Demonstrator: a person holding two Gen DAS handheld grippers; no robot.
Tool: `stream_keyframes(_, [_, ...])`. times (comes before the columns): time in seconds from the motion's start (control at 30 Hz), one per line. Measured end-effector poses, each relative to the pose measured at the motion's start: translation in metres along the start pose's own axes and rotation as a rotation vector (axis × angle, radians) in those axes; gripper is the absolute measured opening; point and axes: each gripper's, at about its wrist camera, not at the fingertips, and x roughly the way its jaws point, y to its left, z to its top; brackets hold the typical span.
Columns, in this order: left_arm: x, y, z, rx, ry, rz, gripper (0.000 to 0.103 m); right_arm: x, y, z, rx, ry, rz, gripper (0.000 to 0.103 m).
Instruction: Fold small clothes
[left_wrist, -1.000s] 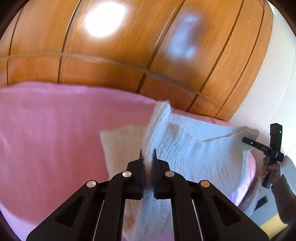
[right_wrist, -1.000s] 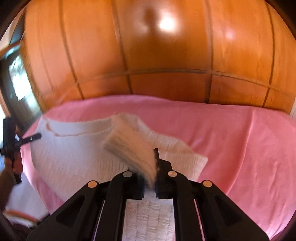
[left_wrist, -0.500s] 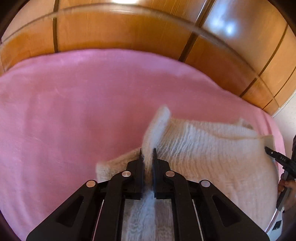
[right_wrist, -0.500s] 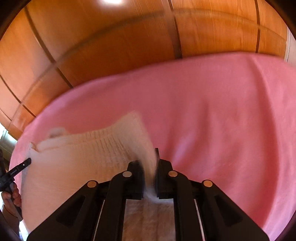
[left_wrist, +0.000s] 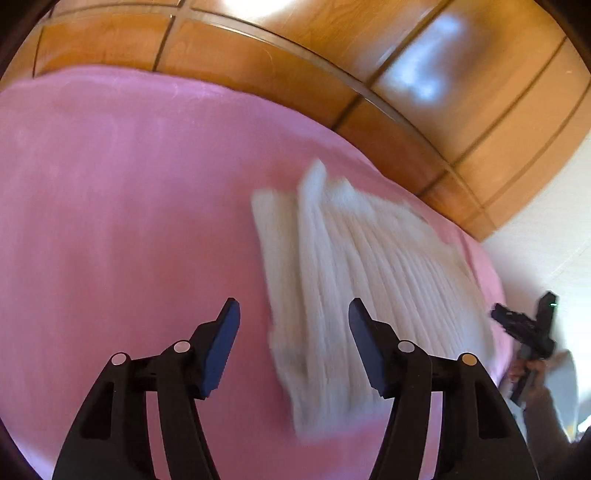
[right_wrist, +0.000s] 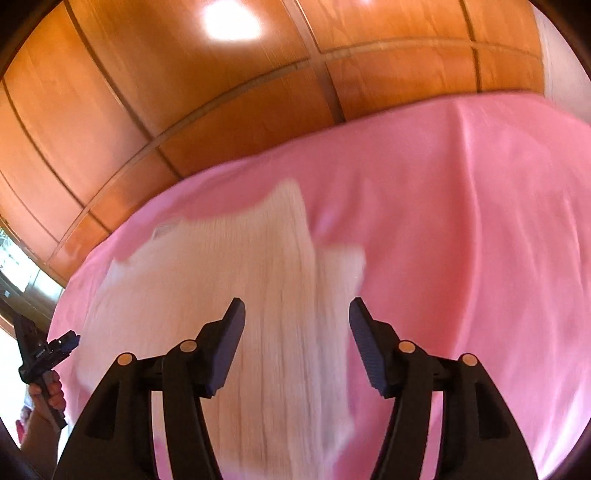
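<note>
My left gripper (left_wrist: 293, 314): jaws opening, pads clear of the cream ribbed knit garment (left_wrist: 354, 280), which lies blurred on the pink bedspread (left_wrist: 110, 221) below and ahead. My right gripper (right_wrist: 295, 314): jaws opening too, the knit under the gap, untouched. Glossy wooden panelled wall (right_wrist: 221, 92) behind the bed.

You have a pink cover (left_wrist: 122, 206) spread across the work surface, creased at its far right corner in the right wrist view. Behind it stands glossy wooden panelling (right_wrist: 221, 110) with dark grooves, reflecting bright light. A white wall (left_wrist: 546, 240) adjoins the panelling.
</note>
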Motion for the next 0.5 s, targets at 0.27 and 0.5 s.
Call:
stream_keyframes(0.27, [0.014,-0.018,-0.035,0.005,0.054,-0.023,0.012,-0.002,0.003,-0.066,0.057,0.070,0.024,0.020])
stream_keyframes(0.5, [-0.001,-0.042,-0.034,0.253,0.056,0.166,0.008,-0.028,0.000,-0.054,-0.019,0.026,-0.082,0.009])
